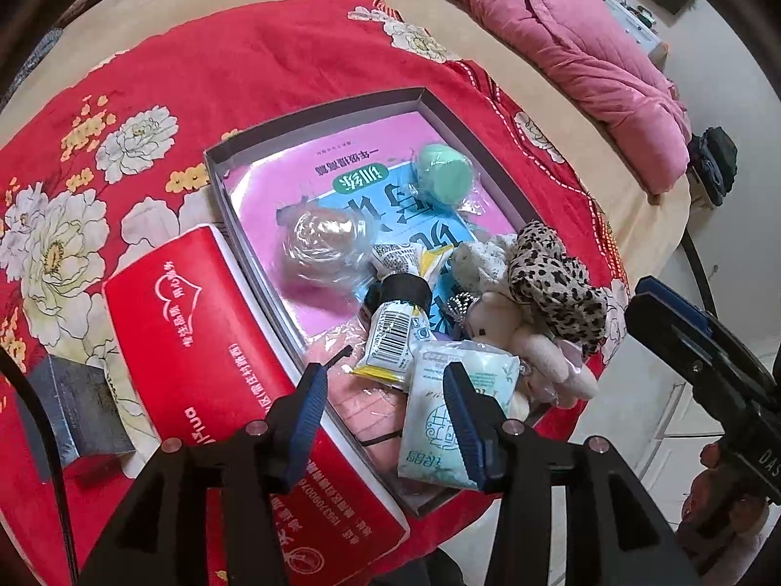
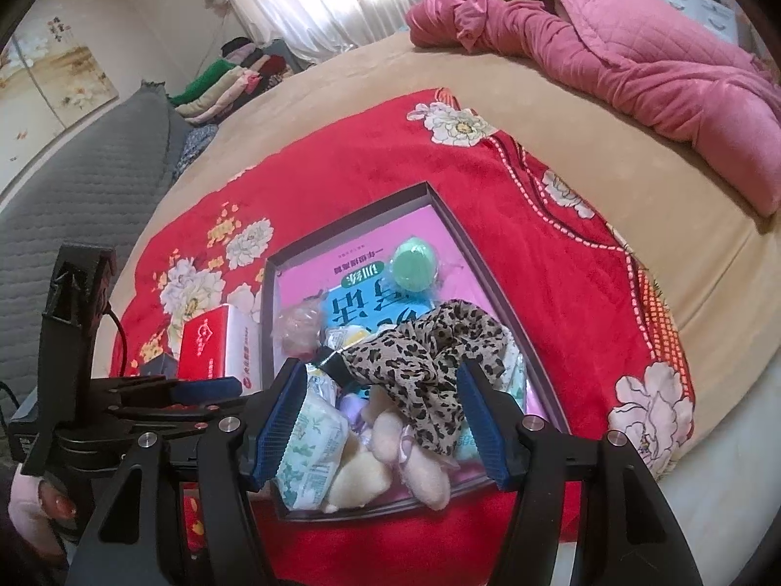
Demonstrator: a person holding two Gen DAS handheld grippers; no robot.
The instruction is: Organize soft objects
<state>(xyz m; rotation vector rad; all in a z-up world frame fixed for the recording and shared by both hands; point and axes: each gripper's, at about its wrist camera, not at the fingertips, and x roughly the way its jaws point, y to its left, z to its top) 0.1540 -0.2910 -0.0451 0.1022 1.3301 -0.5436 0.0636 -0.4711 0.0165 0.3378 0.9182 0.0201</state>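
Observation:
A shallow grey box [image 1: 312,112] [image 2: 351,210] lies on a red floral blanket, lined with a pink book. In it sit a green ball in plastic [image 1: 441,173] [image 2: 415,266], a clear-wrapped ball [image 1: 324,244], a black-capped tube [image 1: 398,327], a tissue pack [image 1: 429,420] [image 2: 312,444], a cream plush toy [image 1: 522,342] [image 2: 420,459] and a leopard-print cloth [image 1: 551,283] [image 2: 429,351]. My left gripper [image 1: 383,403] is open above the box's near end, beside the tissue pack. My right gripper [image 2: 378,417] is open over the plush and leopard cloth.
A red tissue box [image 1: 210,342] [image 2: 205,342] lies left of the grey box, a small dark box [image 1: 73,410] beside it. The red blanket [image 1: 244,58] covers a tan bed [image 2: 585,146]. A pink quilt [image 1: 561,44] [image 2: 634,58] is bunched at the far right.

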